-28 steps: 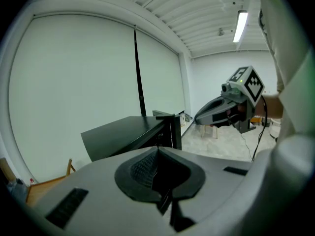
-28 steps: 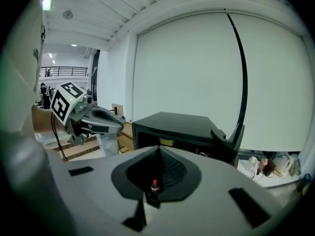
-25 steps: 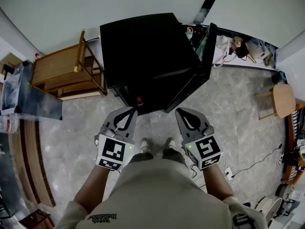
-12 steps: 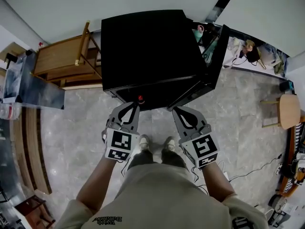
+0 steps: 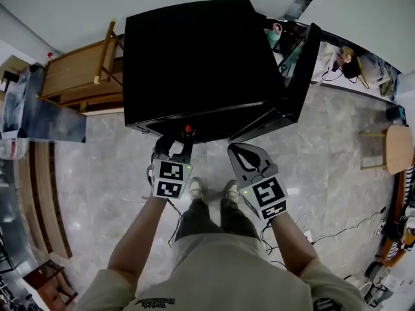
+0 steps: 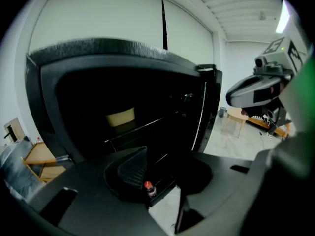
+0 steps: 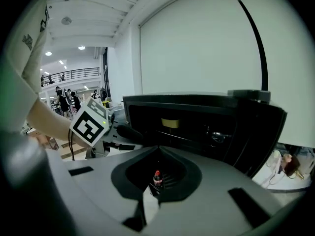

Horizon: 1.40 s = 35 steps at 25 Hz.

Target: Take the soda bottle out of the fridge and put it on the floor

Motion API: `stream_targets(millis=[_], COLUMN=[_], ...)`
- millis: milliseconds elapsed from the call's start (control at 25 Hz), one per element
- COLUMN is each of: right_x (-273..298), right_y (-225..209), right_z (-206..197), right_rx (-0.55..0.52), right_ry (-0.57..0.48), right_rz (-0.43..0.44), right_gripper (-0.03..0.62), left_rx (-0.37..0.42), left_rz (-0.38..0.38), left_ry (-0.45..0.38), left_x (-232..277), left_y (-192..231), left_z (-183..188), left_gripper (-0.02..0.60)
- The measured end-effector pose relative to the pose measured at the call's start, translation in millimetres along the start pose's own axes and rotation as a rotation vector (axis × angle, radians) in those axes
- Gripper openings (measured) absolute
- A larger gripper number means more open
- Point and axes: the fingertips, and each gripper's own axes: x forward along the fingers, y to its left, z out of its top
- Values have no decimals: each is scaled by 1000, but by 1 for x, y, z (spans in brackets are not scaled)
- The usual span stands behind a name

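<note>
The soda bottle (image 5: 188,131), dark with a red cap, stands low at the front edge of the open black fridge (image 5: 194,57). My left gripper (image 5: 174,146) hovers just in front of it. Its jaws are opening, and the bottle shows beyond the tips, untouched. Through that gap the left gripper view shows the bottle (image 6: 149,189) inside the dark fridge (image 6: 123,107). My right gripper (image 5: 232,150) is shut and empty, right of the bottle and short of the fridge. The right gripper view has the bottle (image 7: 157,178) ahead. The left gripper (image 7: 118,132) shows at its left.
The fridge door (image 5: 303,57) stands open to the right. Wooden furniture (image 5: 71,76) sits left of the fridge, and a wooden stool (image 5: 395,149) at far right. Cables (image 5: 337,229) lie on the grey tiled floor (image 5: 104,173). The person's feet (image 5: 194,190) are just behind the grippers.
Both grippers moved closer to the fridge. The left gripper, shut before, has spread its jaws just in front of the bottle.
</note>
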Motion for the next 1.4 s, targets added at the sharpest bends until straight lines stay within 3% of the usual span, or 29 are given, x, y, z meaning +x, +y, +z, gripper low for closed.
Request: stream_targets(millis=[160,520,720,960,1400], right_x=[14,45,63,78,88], right_y=[3,-6,-13,-18,-23], right_z=[-18,-57,-82,-113,-150], right_rx=[-2,33,63,79,113], right_ry=[7,21,36,74,120], right_rz=[39,31,20,14,17], right_gripper=[-5,-5,-5,-5,-5], left_rx=[-12,-122,-139,-157,-323], left_rz=[1,12,-16,45,128], left_ry=[61,122,241,268,294], left_x=[32,101,137,175,223], left_y=[0,8,2,13,39], left_z=[-29,-87,-136,-168,-206], left_gripper=[151,193,214,221,222])
